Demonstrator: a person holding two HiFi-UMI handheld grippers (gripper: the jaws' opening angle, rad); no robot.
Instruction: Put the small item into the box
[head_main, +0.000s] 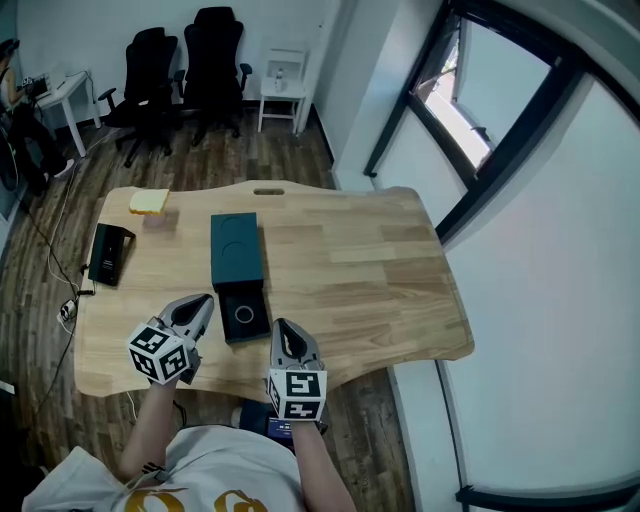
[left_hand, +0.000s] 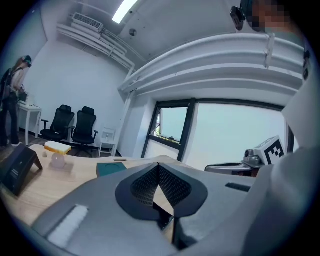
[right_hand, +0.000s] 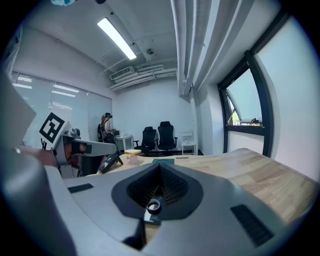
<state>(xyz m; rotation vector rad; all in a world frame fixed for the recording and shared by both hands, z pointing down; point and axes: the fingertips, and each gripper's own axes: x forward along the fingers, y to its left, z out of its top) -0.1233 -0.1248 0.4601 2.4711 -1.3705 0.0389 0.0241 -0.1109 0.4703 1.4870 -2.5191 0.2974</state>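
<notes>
A dark box base lies open near the table's front edge, with a small ring resting in it. Its teal lid lies just behind it. My left gripper is shut and empty, its tips just left of the base. The right gripper is shut too, its tips just right of the base. In the right gripper view the ring shows through the gap under the closed jaw tips, on a corner of the base. The left gripper view shows the lid beyond its closed jaws.
On the wooden table stand a black wedge-shaped device, a yellow sponge and a pinkish object at the far left. Black office chairs and a white side table stand beyond. A window wall runs along the right.
</notes>
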